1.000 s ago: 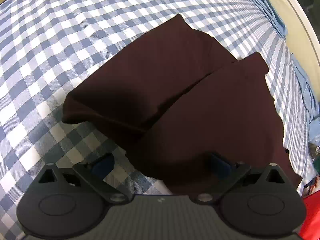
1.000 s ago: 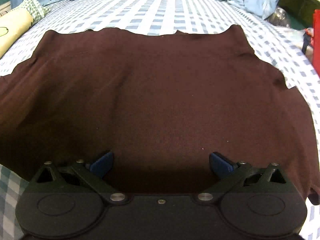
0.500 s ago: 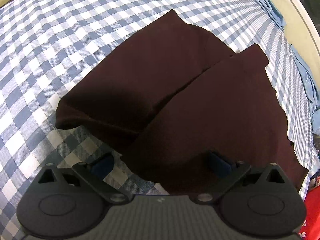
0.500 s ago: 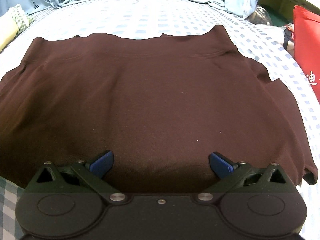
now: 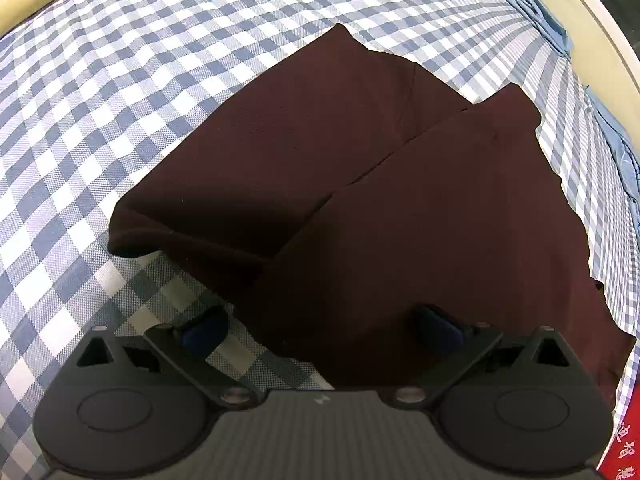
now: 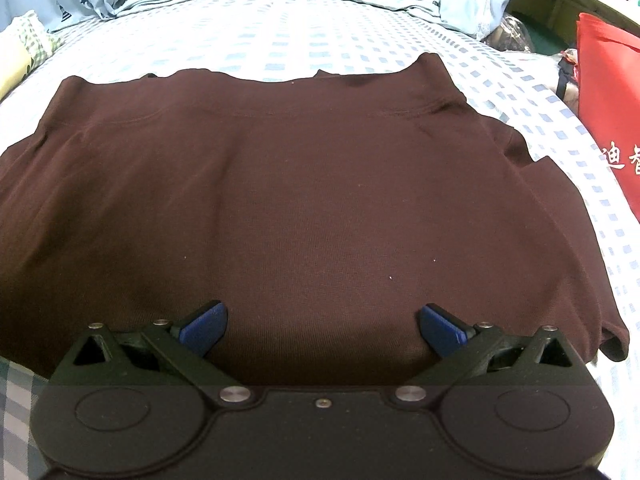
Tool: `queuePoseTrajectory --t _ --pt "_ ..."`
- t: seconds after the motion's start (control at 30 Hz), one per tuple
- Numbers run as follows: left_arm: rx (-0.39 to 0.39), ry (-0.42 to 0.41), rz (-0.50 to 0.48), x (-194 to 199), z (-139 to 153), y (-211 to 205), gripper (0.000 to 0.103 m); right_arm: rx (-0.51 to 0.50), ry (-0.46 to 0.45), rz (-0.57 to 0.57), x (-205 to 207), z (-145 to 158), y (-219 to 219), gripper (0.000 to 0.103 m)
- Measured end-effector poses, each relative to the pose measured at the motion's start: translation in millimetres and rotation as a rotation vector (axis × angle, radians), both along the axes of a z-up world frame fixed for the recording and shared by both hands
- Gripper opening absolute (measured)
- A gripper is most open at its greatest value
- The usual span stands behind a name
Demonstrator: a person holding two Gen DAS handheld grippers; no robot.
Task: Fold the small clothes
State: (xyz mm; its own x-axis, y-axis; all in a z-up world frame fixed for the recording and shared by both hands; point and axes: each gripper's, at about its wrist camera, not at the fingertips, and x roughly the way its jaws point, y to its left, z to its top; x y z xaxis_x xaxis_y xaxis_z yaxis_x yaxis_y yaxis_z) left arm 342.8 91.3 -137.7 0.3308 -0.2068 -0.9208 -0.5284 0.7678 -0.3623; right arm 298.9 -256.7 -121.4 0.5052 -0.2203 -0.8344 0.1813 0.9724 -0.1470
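A dark maroon garment (image 5: 400, 200) lies spread on a blue-and-white checked sheet (image 5: 100, 100). In the left wrist view one part of it lies folded over toward the left, and a seam runs diagonally across it. My left gripper (image 5: 320, 330) hovers open over the garment's near edge, blue pads wide apart, nothing between them. In the right wrist view the same maroon garment (image 6: 300, 200) fills the middle, its hem at the far side. My right gripper (image 6: 322, 326) is open just above the cloth, holding nothing.
Light blue star-print clothes (image 6: 460, 0) lie heaped along the far edge of the bed. A red bag with white characters (image 6: 608, 120) stands at the right. A checked bundle (image 6: 32, 36) sits at the far left. The bed's pale rim (image 5: 600, 20) curves along the right.
Both grippers have drawn back and risen a little from the garment, so more of it shows. The red bag has come into the right wrist view. Both stayed open.
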Motion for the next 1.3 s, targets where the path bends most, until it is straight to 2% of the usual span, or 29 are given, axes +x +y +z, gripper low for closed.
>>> queuePoseTrajectory --t 0.1,0.27,0.43,0.63,0.73,0.87,0.97,1.03,1.1,1.13,1.2,1.3 --pt "-0.002 0.000 -0.001 0 -1 1 0.102 0.009 -0.003 -0.005 -1 0 -1 0.103" --pt "-0.005 0.032 0.004 6 -1 1 0.103 0.108 0.011 -0.040 -1 -1 -17 0.103" --pt "-0.028 0.059 0.040 13 -3 6 0.103 0.129 0.025 -0.009 0 -1 -23 0.103" --pt "-0.049 0.082 0.090 16 -4 11 0.102 0.110 0.025 -0.023 -1 -3 -18 0.103" --pt "-0.075 0.075 0.125 13 -3 13 0.097 0.136 0.070 -0.017 5 2 -22 0.103" --pt "-0.111 0.041 0.159 9 0 13 0.076 0.215 0.081 -0.042 2 17 -33 0.103" --pt "-0.081 0.028 0.160 8 4 10 0.063 0.183 0.057 -0.012 -9 30 -33 0.103" --pt "-0.079 0.005 0.168 5 7 9 0.050 0.176 0.051 0.003 -18 36 -35 0.103" --pt "-0.087 -0.032 0.174 2 10 7 0.021 0.186 0.053 0.006 -27 40 -41 0.103" --pt "-0.091 -0.054 0.174 0 13 6 0.017 0.190 0.055 0.005 -30 42 -45 0.103" --pt "-0.022 -0.101 0.149 -1 25 -5 0.010 0.185 0.058 -0.004 -38 45 -54 0.103" --pt "0.172 -0.185 0.014 3 54 -41 0.009 0.144 0.062 -0.029 -50 47 -64 0.103"
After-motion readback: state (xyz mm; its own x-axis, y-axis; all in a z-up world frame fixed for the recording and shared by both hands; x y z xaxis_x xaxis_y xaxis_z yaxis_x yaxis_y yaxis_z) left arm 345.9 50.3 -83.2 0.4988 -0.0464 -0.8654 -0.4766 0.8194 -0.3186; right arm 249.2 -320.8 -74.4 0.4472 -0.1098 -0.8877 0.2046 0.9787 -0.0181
